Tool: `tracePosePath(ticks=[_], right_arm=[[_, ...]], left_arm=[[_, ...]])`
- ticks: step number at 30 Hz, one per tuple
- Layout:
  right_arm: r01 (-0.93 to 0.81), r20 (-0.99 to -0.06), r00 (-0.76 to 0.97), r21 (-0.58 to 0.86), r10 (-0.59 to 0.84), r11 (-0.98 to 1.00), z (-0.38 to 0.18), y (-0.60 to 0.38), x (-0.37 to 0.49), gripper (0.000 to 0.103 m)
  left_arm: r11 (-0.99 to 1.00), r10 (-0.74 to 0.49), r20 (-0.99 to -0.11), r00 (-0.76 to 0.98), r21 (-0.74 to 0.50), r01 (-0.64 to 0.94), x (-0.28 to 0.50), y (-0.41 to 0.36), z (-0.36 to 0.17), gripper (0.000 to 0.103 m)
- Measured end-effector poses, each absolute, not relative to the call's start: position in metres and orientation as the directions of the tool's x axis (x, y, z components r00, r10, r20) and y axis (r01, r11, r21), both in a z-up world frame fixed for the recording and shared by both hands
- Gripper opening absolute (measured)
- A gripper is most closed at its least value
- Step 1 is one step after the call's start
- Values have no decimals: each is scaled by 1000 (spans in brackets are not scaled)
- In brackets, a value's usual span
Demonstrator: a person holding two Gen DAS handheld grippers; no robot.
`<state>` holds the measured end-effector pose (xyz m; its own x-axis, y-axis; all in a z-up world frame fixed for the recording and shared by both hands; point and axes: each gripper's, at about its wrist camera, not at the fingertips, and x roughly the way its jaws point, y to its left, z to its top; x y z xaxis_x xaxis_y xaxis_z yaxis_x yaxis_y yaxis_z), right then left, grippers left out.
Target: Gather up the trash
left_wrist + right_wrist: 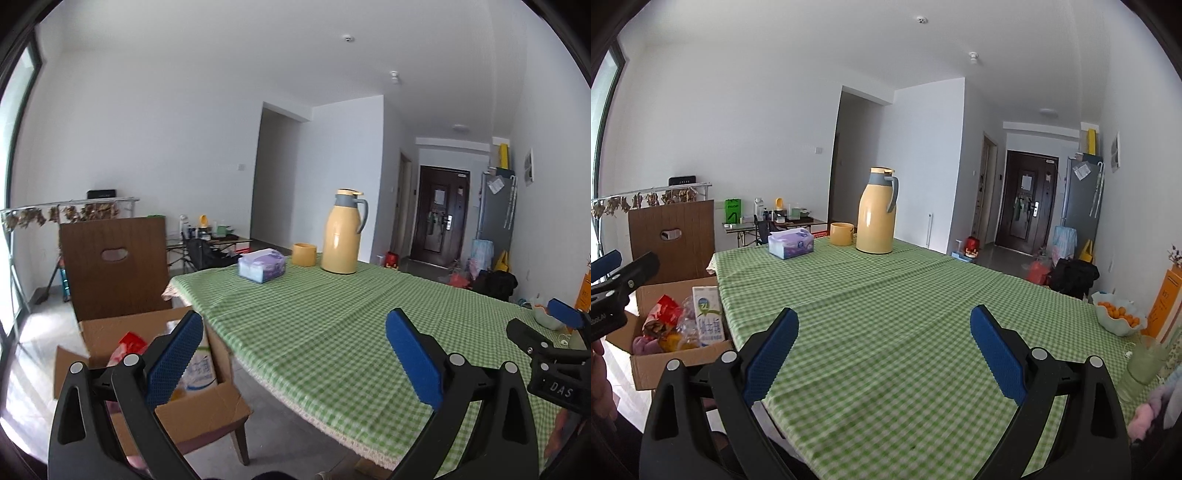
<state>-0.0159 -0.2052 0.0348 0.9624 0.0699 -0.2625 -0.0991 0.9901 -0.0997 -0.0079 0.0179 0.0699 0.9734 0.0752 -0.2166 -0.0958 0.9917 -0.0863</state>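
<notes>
Currently, stock as seen from my two grippers. Left gripper [295, 363]: jaws spread wide, nothing between the blue pads, held above the near-left corner of the table [332, 332]. Right gripper [882, 354]: jaws likewise wide apart and empty, held over the near middle of the green checked cloth.

Cardboard box [670, 360]: one, open at the top, standing on a wooden chair [114, 266] just beside the table's left edge. Contents, trash: a white and blue milk carton [709, 319] upright against the wall nearest the table; a red wrapper [663, 310]; clear and orange wrappers next to it; something pink in the near corner, too unclear for me to name.

Tabletop, far end: one yellow thermos jug [876, 214] with a grey handle, upright; one yellow cup [842, 233] just to its left; one tissue pack [791, 242], purple and blue, left of the cup.

Tabletop, right edge: one pale wavy bowl [1119, 317] holding small orange fruit; one pale green glass jar [1145, 363] nearer to me.

Between the grippers and the jug the cloth lies bare.
</notes>
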Motion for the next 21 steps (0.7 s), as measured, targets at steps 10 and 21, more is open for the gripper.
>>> tracePosePath(ticks=[10,21], right_arm=[[-123,-320,941,-16,111,992,26,-196,-60,90],[-100,-322,944,-66,73,993,21,-194,-74,90]], left_arm=[[990,135,-220,966,-16,-142,-55,25,67,96],[991,123,-226,966,-14,-130,-61,27,62,96]])
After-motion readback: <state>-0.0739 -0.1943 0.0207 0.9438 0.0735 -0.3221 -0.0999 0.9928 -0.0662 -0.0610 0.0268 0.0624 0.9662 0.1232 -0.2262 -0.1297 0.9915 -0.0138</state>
